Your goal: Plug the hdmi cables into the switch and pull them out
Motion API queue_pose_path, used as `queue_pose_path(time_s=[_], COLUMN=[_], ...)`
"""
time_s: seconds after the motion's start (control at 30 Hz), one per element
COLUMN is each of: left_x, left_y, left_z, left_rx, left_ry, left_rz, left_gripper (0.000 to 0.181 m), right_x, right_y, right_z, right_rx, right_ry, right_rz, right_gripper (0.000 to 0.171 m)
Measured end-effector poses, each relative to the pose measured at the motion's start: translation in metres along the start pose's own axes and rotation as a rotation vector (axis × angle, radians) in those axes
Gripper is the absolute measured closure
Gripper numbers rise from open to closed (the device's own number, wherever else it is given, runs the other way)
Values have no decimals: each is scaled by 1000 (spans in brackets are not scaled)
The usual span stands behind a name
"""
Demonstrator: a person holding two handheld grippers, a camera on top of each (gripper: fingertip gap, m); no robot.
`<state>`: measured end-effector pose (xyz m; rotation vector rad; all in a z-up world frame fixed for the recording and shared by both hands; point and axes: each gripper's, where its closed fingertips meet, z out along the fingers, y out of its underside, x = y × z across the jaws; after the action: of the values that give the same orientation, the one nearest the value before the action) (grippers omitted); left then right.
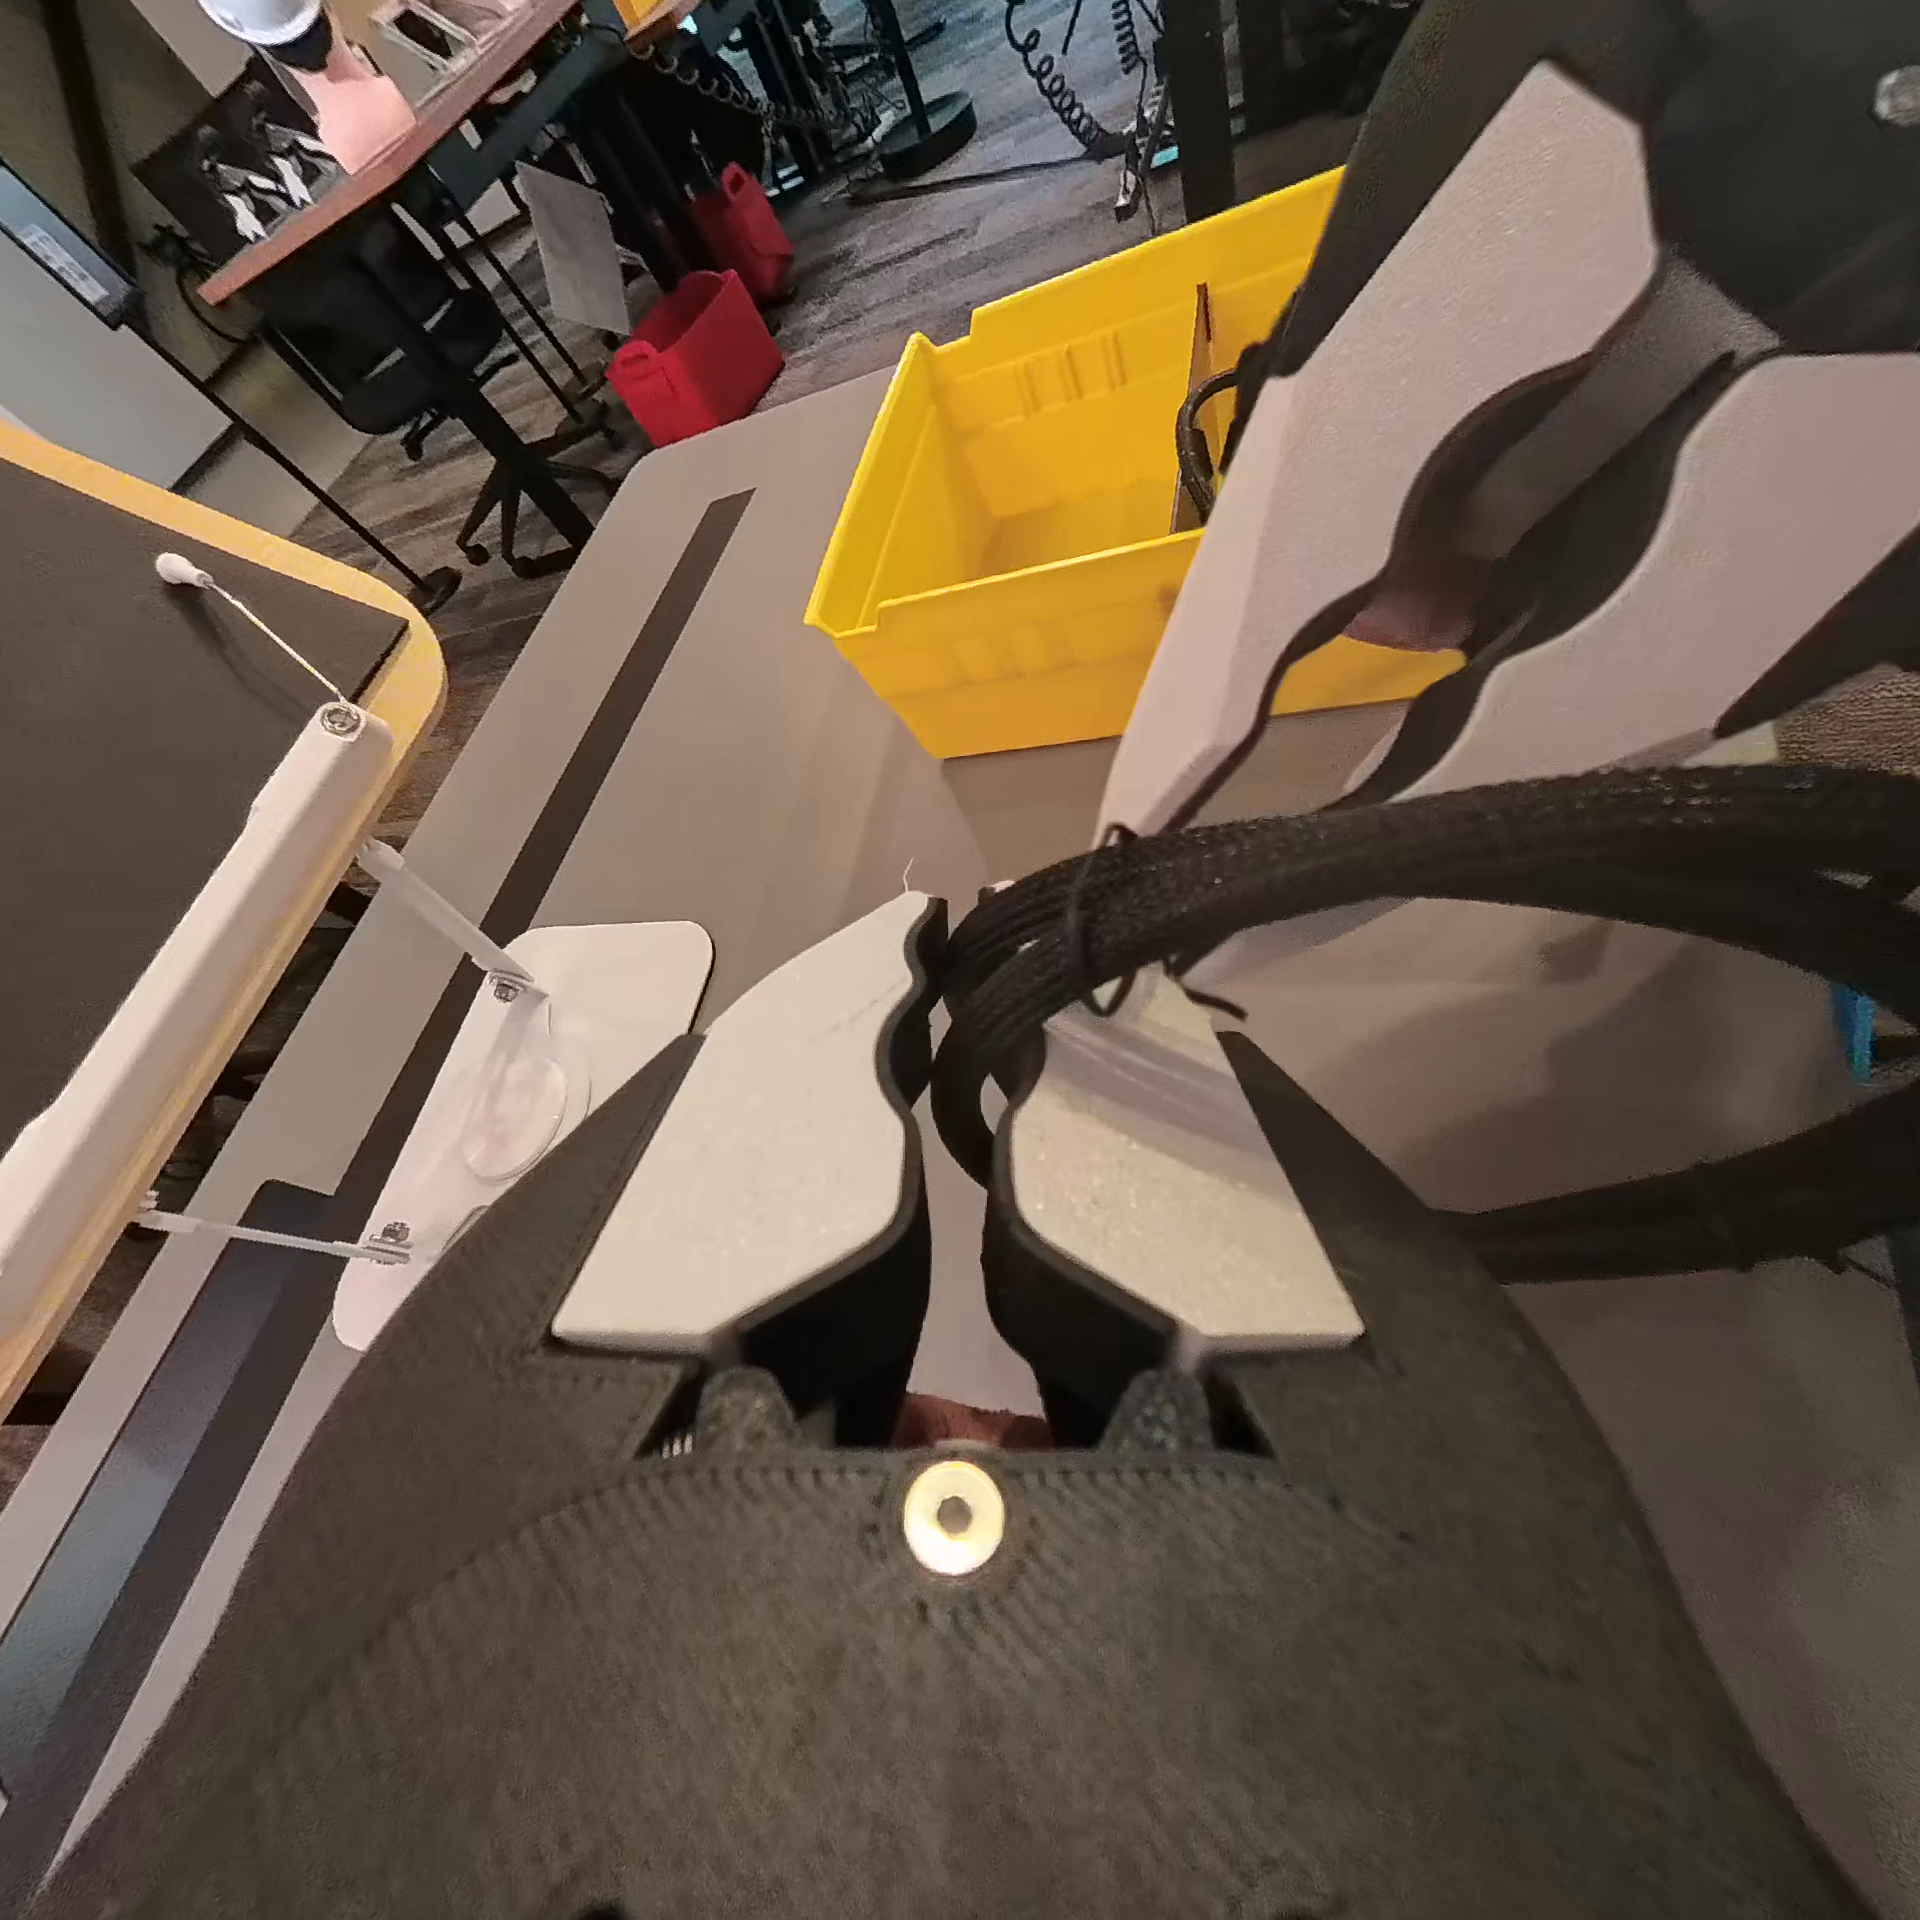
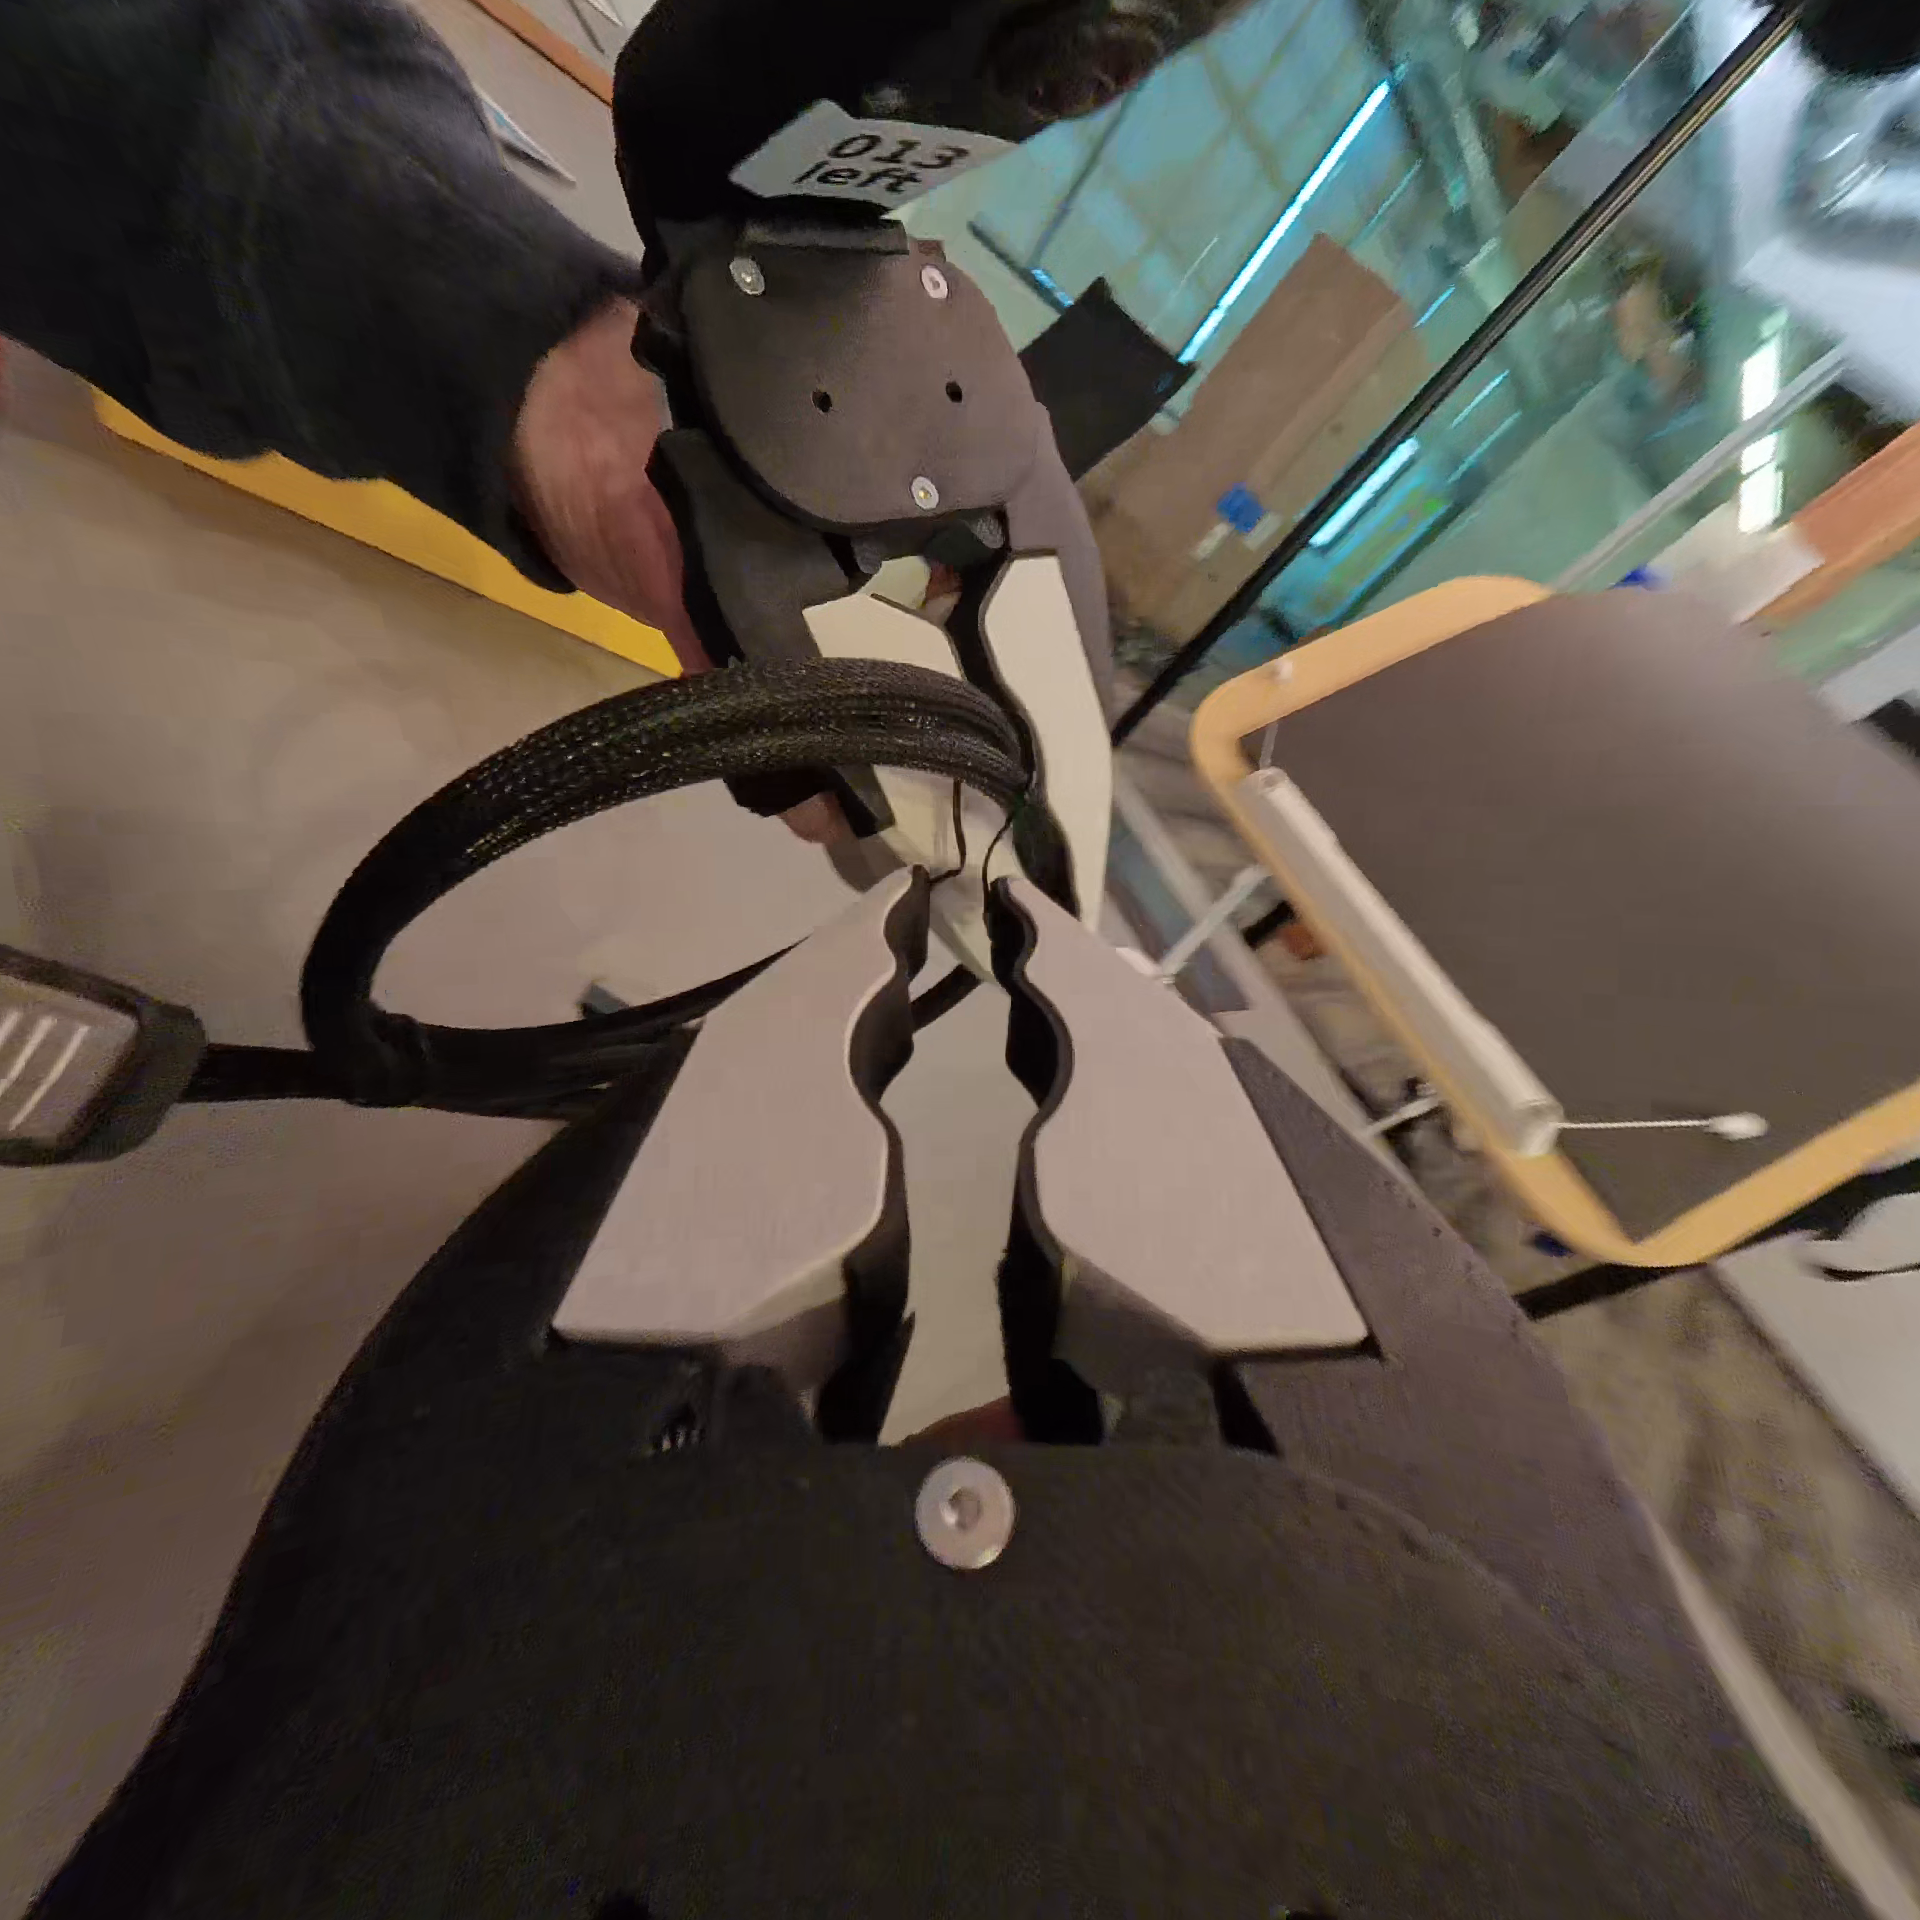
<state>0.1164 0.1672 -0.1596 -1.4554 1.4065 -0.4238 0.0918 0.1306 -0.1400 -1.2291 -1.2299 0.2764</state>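
A coiled bundle of black braided HDMI cable (image 1: 1455,831) hangs above the grey table (image 1: 790,727). My left gripper (image 1: 977,966) is shut on the bundle where a thin black tie (image 1: 1081,914) wraps it. In the right wrist view the coil (image 2: 623,748) loops left of the left gripper (image 2: 1023,914). My right gripper (image 2: 956,888) is almost closed, with the tie's loose ends (image 2: 961,842) between its tips. It reaches in from the upper right in the left wrist view (image 1: 1195,821). A black box with a ribbed grey face (image 2: 62,1070), possibly the switch, lies at the left edge.
A yellow bin (image 1: 987,582) holding more cable stands on the table behind the grippers. A second table with a black mat and wood rim (image 1: 156,779) stands close on the left. A white flat stand (image 1: 613,987) lies near it. Red bins (image 1: 696,353) sit on the floor.
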Motion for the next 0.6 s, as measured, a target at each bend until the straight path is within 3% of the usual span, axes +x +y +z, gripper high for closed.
queue_pose_path(time_s=[0.27,0.4,0.6], left_x=[-4,-6,-6], left_y=[-2,-2,-4], left_z=[-1,0,2], left_rx=[0,-2,4], left_ry=[-19,-39,-44], left_rz=[19,17,-26], left_gripper=[177,177,177], right_x=[2,5,-10], right_y=[-5,-9,-3], right_z=[-10,-13,-2], right_rx=[181,175,12], right_ry=[-201,-51,162], right_rz=[520,349,-118], right_gripper=[148,145,130])
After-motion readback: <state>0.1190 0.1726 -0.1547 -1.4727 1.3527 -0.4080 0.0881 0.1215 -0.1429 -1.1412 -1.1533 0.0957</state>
